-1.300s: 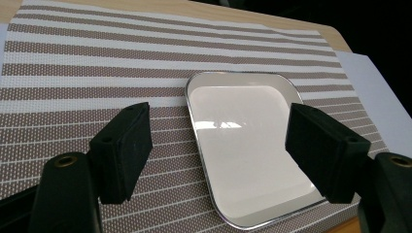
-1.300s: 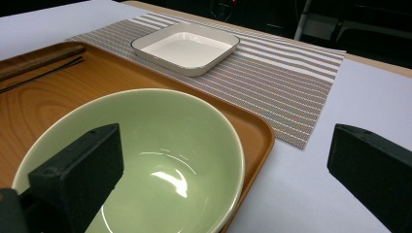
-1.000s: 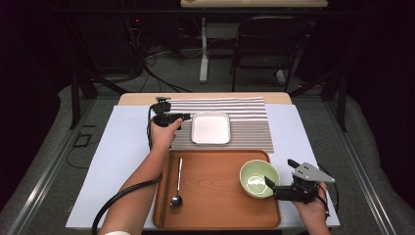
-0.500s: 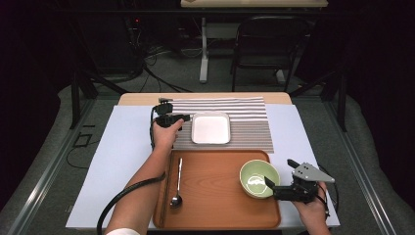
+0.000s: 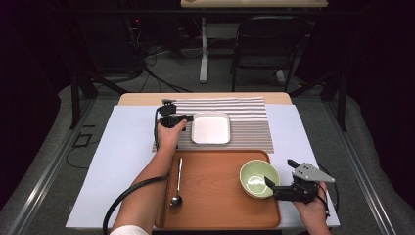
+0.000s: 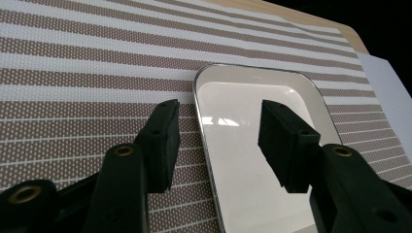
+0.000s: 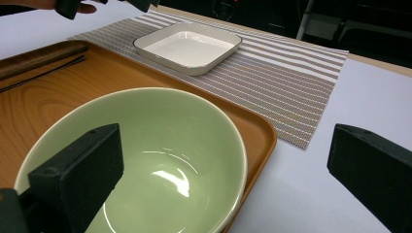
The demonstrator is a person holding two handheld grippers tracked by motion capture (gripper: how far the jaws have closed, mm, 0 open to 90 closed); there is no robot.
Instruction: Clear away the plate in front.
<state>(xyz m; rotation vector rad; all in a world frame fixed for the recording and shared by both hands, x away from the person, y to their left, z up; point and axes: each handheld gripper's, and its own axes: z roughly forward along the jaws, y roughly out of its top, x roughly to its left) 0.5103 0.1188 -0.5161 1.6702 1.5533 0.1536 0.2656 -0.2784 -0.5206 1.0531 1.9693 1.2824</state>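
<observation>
Two left gripper (image 6: 218,141) fingers closing, astride white dish (image 6: 252,160) rim, untouched — dish flat, square, no long axis.

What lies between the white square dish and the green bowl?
In the high view, between the white square dish and the green bowl lie only bare striped placemat and the wooden tray rim; no other object.

I see a spoon (image 5: 177,183) lying lengthwise on the left of the wooden tray (image 5: 215,215) — bowl end toward me. Beyond the table (image 5: 205,98), a dark chair (image 5: 262,46) stands on grey floor.
</observation>
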